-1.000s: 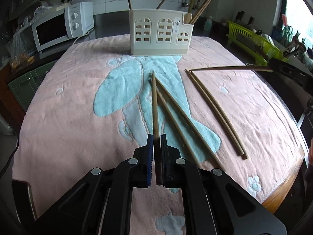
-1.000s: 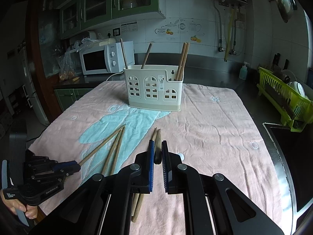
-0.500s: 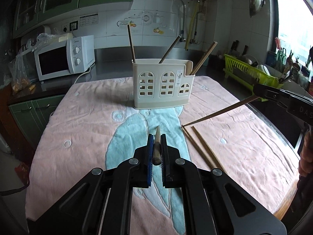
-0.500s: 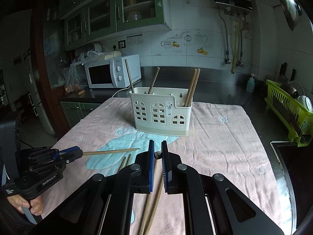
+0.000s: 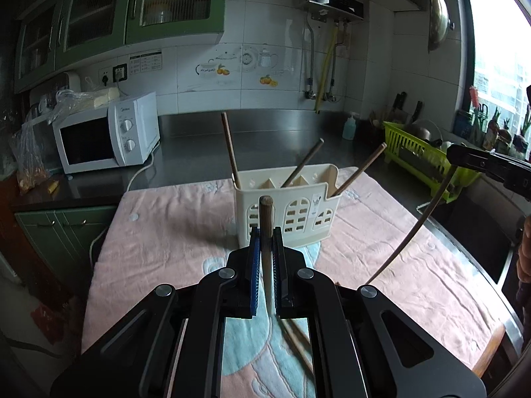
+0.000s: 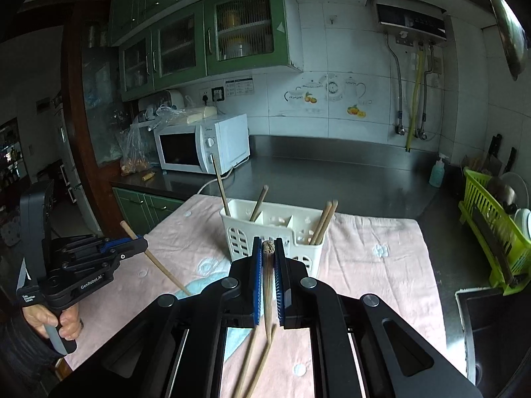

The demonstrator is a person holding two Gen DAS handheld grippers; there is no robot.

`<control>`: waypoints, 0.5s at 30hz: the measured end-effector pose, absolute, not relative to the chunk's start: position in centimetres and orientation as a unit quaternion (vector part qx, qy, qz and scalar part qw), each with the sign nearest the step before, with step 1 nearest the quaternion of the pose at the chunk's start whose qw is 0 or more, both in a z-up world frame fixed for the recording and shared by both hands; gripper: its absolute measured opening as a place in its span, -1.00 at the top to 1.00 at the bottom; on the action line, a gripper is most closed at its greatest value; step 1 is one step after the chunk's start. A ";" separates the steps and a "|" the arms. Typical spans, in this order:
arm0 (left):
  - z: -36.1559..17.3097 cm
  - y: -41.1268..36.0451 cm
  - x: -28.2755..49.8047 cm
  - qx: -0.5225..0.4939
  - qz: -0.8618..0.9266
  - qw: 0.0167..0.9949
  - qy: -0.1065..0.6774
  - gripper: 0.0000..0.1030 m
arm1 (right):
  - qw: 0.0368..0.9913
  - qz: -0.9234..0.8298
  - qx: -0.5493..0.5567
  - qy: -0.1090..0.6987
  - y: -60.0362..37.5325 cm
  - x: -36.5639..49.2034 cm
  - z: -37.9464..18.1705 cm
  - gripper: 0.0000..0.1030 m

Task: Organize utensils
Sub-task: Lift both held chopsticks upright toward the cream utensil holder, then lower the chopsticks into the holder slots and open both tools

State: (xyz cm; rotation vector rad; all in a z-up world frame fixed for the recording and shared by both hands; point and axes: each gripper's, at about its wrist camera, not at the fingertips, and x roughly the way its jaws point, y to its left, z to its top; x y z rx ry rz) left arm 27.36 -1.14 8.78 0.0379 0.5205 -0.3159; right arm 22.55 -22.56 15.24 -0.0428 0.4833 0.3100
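1. Nearest, the left gripper was seen closed on a wooden chopstick, whose blunt end was raised above the blue pads and stood nearly upright.
2. Likewise, the right gripper was seen clamped on a second chopstick, its rough end showing between the fingertips and its shaft slanting down toward the cloth.
3. Below the right gripper, two loose chopsticks were seen lying close together on the cloth.
4. Underneath everything, a pink towel with a pale blue figure was spread over the table, slightly wrinkled.
5. Farther on, a cream utensil holder with arched cut-outs was stood on the towel; it was divided into compartments, and chopsticks were leaned in the left, middle and right ones.
6. Behind the towel, a dark steel counter was seen running to the wall, with a white microwave set at its left end and a plastic bag just beside that.
7. At the right, a lime-green dish rack was placed near a soap bottle.
8. Farthest, white wall tiles with teapot and fruit decals were seen, green cabinets with glass doors being mounted above and a water heater with pipes at the upper right.
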 end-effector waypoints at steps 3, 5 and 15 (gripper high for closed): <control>11.0 -1.7 28.6 0.031 -0.151 0.959 0.238 0.90 | 0.961 0.149 -0.036 0.230 -22.4 24.2 17.5 0.87; 12.8 -1.9 29.6 0.029 -0.152 0.962 0.224 0.90 | 0.963 0.152 -0.036 0.222 -22.5 25.1 18.8 0.87; 20.7 -3.3 34.4 0.017 -0.140 0.980 0.141 0.90 | 0.974 0.122 -0.019 0.189 -23.3 31.2 22.3 0.87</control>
